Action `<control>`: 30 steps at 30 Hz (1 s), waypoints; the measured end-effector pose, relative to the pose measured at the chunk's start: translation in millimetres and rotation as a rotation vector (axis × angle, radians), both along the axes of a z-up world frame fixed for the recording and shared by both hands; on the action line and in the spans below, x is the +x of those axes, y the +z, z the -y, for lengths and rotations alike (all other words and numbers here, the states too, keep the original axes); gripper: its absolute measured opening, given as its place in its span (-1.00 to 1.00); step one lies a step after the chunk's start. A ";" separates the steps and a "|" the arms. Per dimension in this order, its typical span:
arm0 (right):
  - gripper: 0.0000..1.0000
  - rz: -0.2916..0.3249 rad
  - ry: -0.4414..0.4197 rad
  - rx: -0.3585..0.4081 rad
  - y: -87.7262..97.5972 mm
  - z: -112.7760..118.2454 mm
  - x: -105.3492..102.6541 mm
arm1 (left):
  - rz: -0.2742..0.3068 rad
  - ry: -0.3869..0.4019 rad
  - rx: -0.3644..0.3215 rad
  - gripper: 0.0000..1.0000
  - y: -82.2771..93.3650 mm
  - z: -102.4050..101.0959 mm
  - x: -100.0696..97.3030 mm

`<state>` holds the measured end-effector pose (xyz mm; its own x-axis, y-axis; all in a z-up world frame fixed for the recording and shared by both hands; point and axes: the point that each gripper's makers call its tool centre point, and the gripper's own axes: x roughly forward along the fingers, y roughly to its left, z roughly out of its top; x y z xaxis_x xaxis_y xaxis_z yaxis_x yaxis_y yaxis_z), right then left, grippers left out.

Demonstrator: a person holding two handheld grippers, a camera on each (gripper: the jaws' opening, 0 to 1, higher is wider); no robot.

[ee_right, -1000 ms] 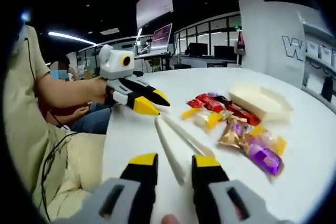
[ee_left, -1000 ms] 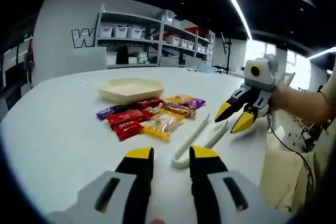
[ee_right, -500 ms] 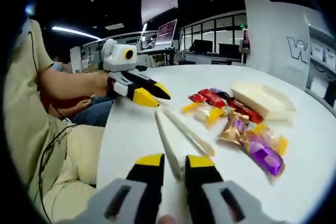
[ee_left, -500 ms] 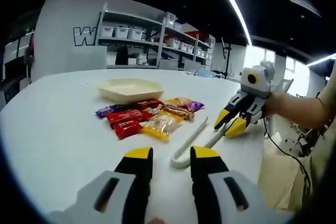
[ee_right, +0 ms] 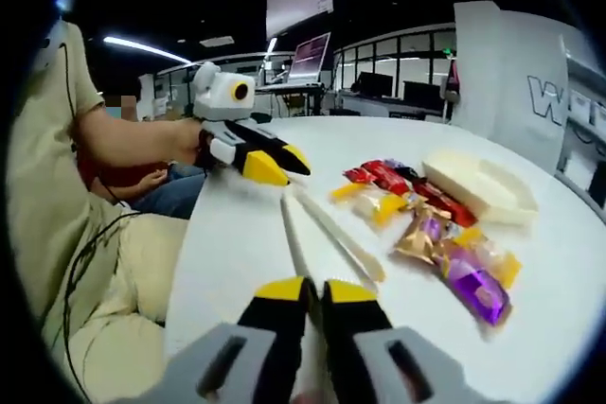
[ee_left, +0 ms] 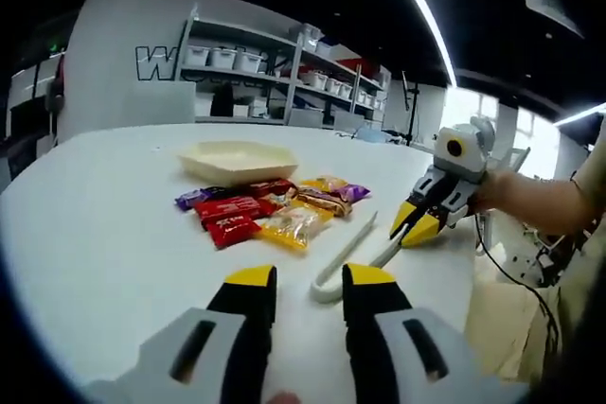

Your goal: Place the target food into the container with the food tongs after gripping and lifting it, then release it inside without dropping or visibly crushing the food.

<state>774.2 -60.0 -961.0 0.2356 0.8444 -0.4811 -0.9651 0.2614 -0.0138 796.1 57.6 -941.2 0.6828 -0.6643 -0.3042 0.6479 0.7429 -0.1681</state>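
Snacks (ee_left: 265, 210) just beside tongs (ee_left: 346, 257).

Your white plastic food tongs (ee_left: 352, 251) lie flat on the white tabletop (ee_left: 104, 224), near the edge closest to you. Their looped hinge end points toward one side and the two arms run apart toward the other. Just beyond the tongs sits your cluster of wrapped snacks (ee_left: 270, 207): red packets, yellow ones, a gold-brown one and purple ones, touching or overlapping each other. Farther in toward the middle of the tabletop, right behind the snacks, your shallow cream container (ee_left: 237, 160) stands upright with nothing visible inside.
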 end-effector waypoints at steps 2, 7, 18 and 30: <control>-1.00 0.008 0.024 0.003 -0.2 0.2 -2.6 | 0.001 -0.002 -0.001 -0.47 0.0 0.3 -0.2; -1.00 0.005 0.065 0.021 0.0 -1.8 -8.4 | -0.001 -0.009 -0.018 -0.47 1.8 0.1 -0.5; -1.00 -0.012 0.110 0.090 4.0 -3.4 -16.1 | -0.007 -0.013 -0.024 -0.47 3.0 0.9 -1.0; -1.00 -0.053 0.085 0.216 21.2 -6.9 -14.4 | -0.043 -0.037 -0.060 -0.40 5.4 5.2 -7.1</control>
